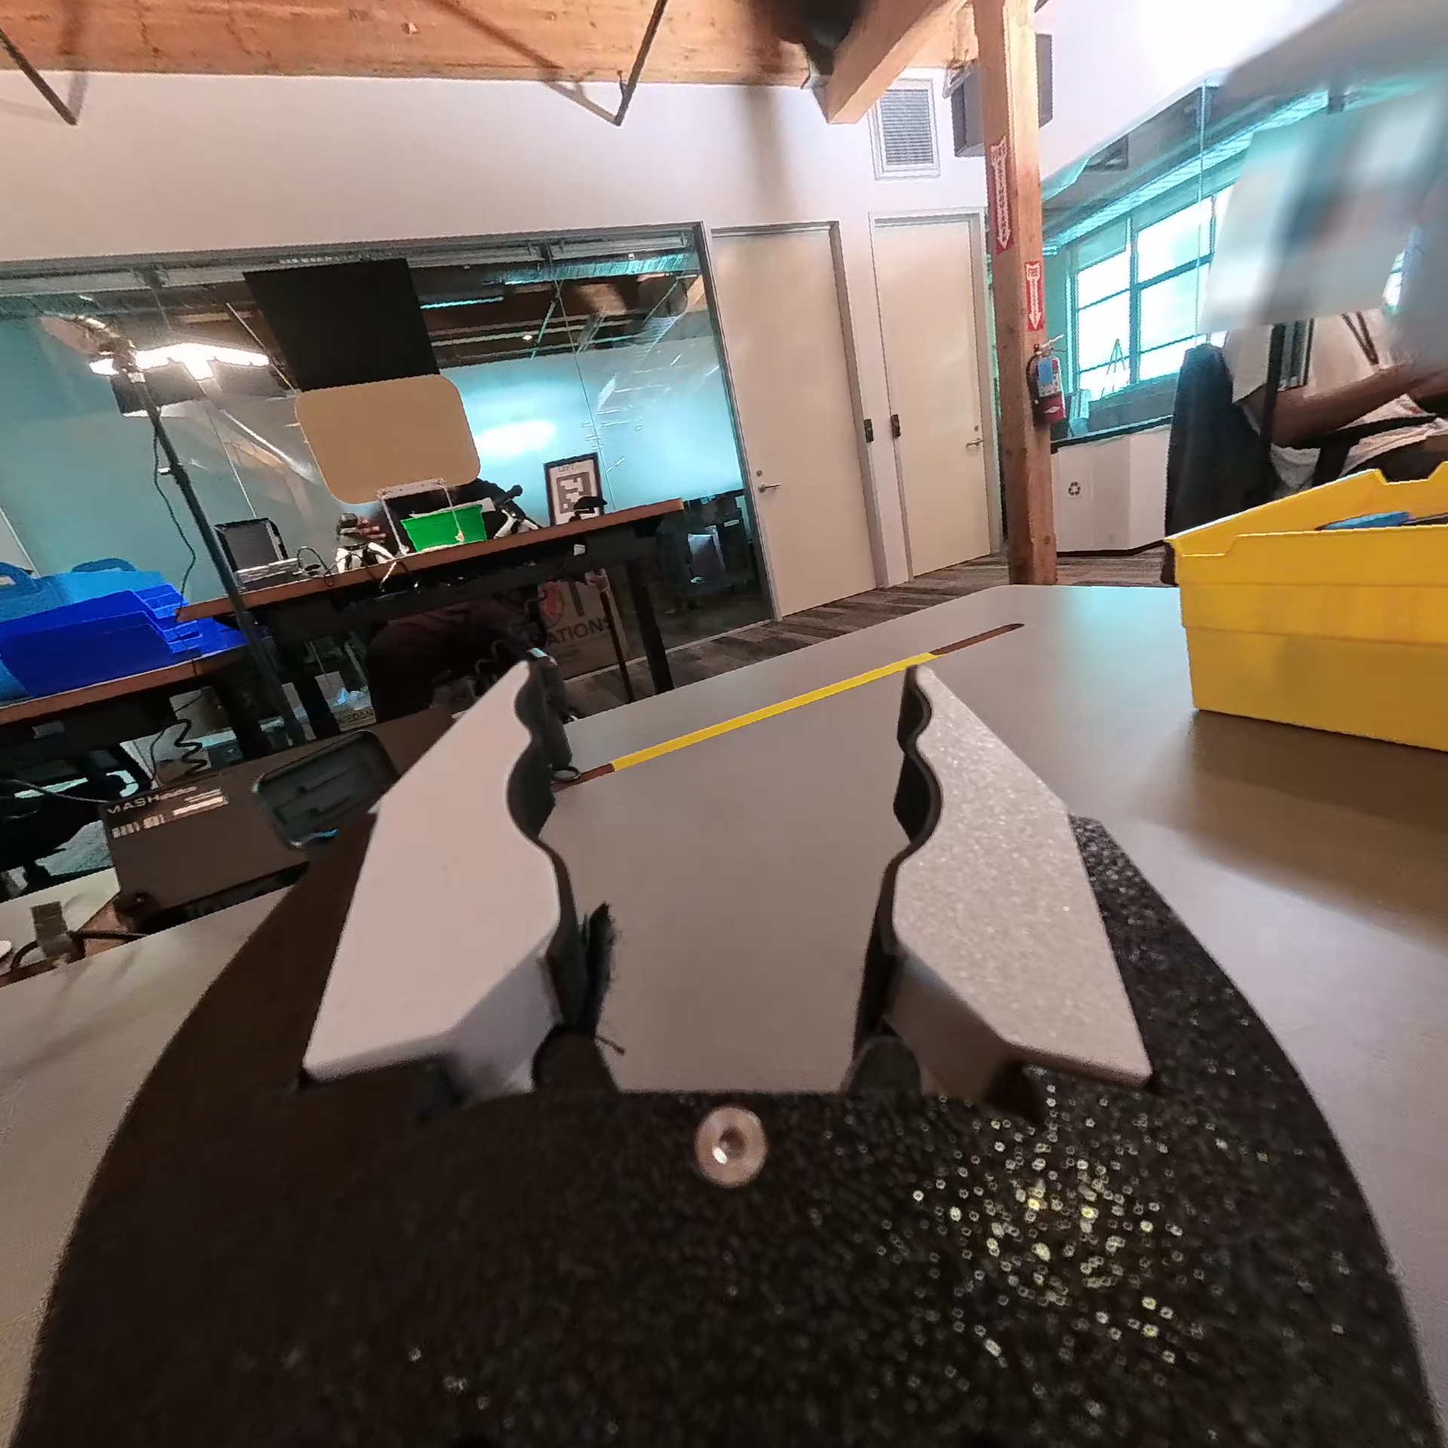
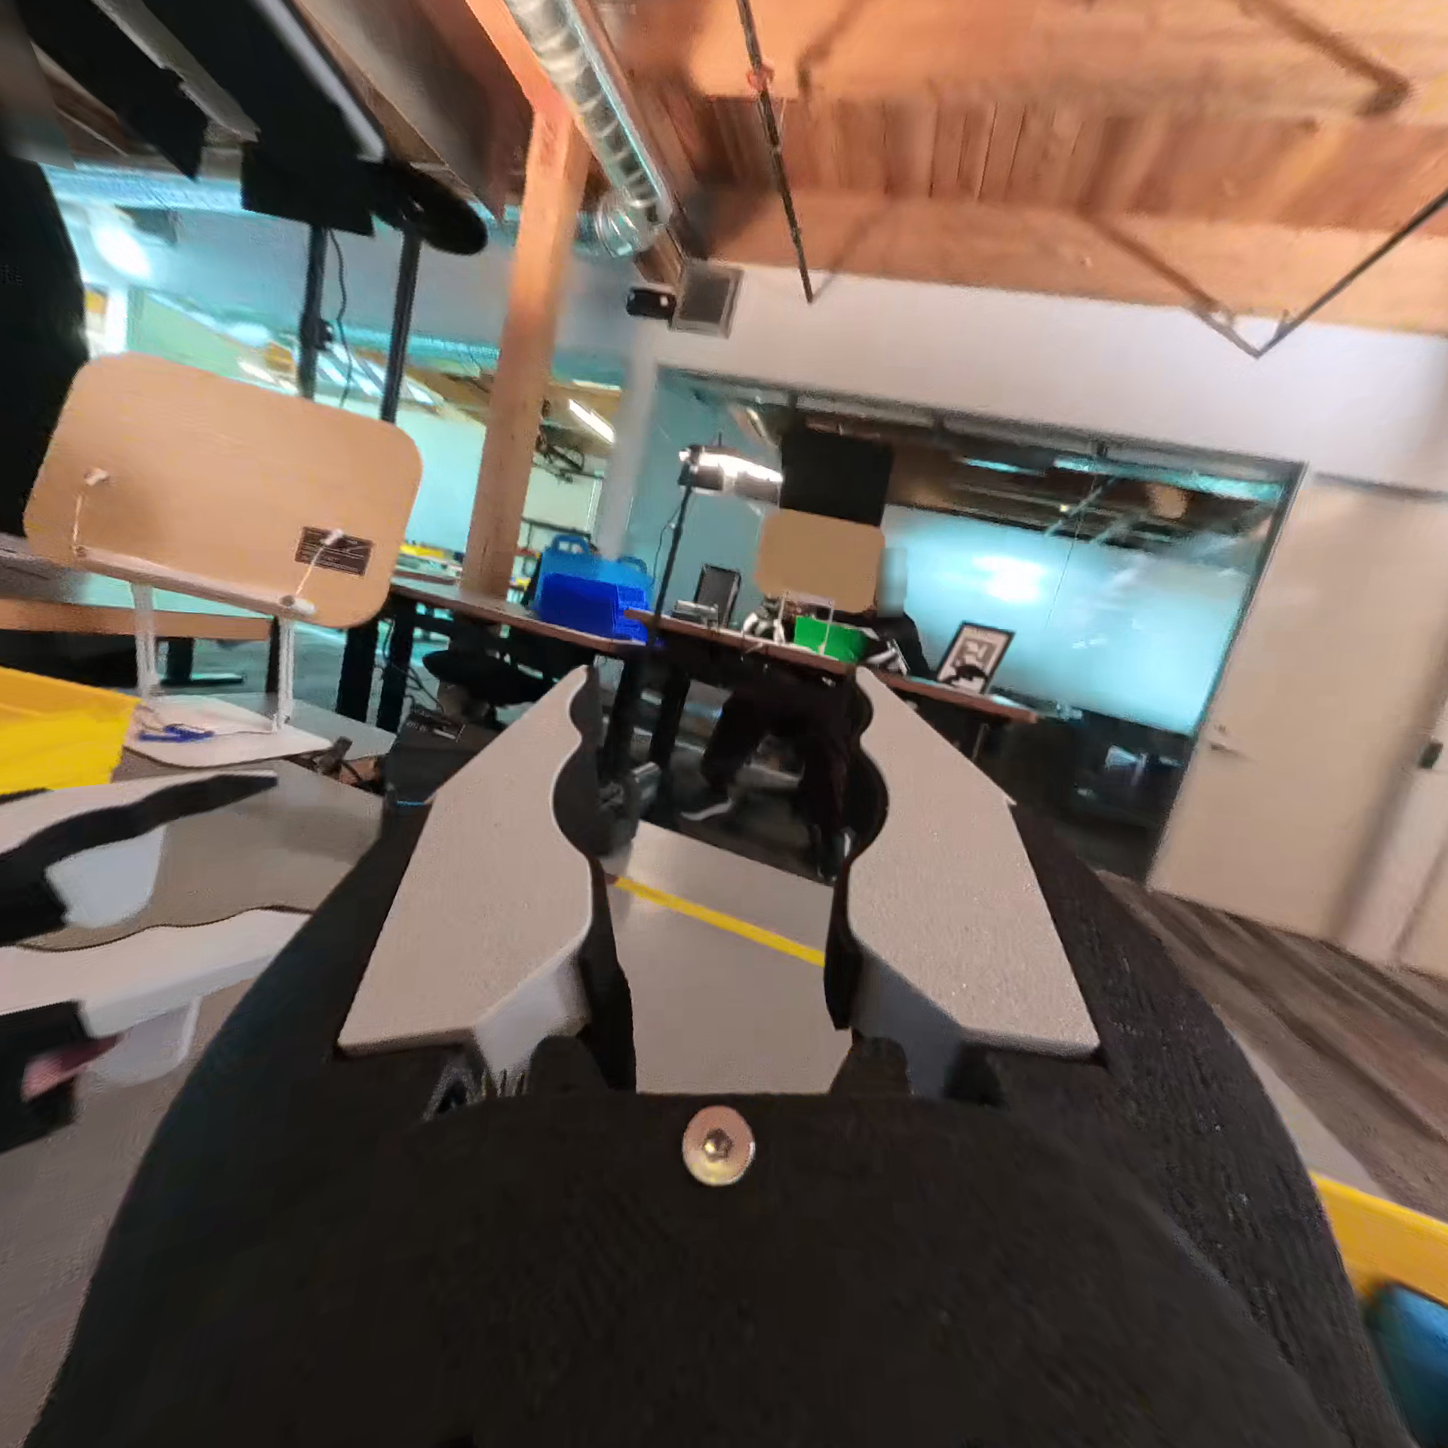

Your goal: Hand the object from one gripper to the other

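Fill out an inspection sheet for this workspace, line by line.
Surface: grey tabletop with a thin yellow tape line across it.
Job's things: nothing seen in either gripper; object to hand over not identifiable.
Clutter: yellow plastic bin on the table, something blue inside; white stand with a tan board.
Grippers: left gripper open, empty; right gripper open, empty, raised.
Cables: dark cords under the far brown desk, blurred.
Surroundings: office with wooden post, glass-walled room, blue bins, a seated person far off.
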The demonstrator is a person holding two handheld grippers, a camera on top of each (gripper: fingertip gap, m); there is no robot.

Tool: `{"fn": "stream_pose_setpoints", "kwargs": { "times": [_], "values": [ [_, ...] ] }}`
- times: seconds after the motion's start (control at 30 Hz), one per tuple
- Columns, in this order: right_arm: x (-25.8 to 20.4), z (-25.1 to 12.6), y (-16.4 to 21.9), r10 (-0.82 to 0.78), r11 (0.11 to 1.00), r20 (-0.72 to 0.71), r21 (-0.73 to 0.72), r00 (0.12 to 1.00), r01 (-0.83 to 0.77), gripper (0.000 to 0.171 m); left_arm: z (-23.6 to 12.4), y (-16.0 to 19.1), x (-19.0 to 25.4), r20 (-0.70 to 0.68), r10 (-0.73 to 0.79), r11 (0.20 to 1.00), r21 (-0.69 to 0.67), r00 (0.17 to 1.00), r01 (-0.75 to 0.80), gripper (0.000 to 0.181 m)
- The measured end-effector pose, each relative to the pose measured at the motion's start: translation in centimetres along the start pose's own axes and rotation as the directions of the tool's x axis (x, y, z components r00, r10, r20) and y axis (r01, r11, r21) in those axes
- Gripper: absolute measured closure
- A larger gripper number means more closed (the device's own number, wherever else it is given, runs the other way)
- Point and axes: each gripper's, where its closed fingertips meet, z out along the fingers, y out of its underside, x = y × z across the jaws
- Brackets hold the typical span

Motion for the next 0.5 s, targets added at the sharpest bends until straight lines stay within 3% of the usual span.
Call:
{"fn": "stream_pose_setpoints", "kwargs": {
  "times": [0.1,0.2,0.33,0.5],
  "values": [
    [-2.1,3.0,5.4,-0.015,1.000,-0.042,0.012,0.999,0.016,0.112,-0.2,0.0,-0.4,0.016,-0.009,1.000,0.002,1.000,0.009,0.094],
    [-3.2,3.1,9.9,-0.043,0.998,-0.043,-0.045,0.998,0.041,0.112,-0.4,-0.2,-0.6,0.018,-0.025,1.000,0.004,1.000,0.025,0.094],
    [-4.9,2.7,10.5,-0.101,0.994,0.068,-0.023,0.993,0.103,0.112,-0.7,-1.1,-0.3,-0.013,-0.020,0.999,-0.035,1.000,0.019,0.099],
    [-5.7,3.2,11.1,-0.038,0.998,0.111,-0.036,0.993,0.042,0.112,-2.6,-4.6,-3.8,0.017,-0.097,0.979,-0.178,0.995,0.098,0.098]
  ]
}}
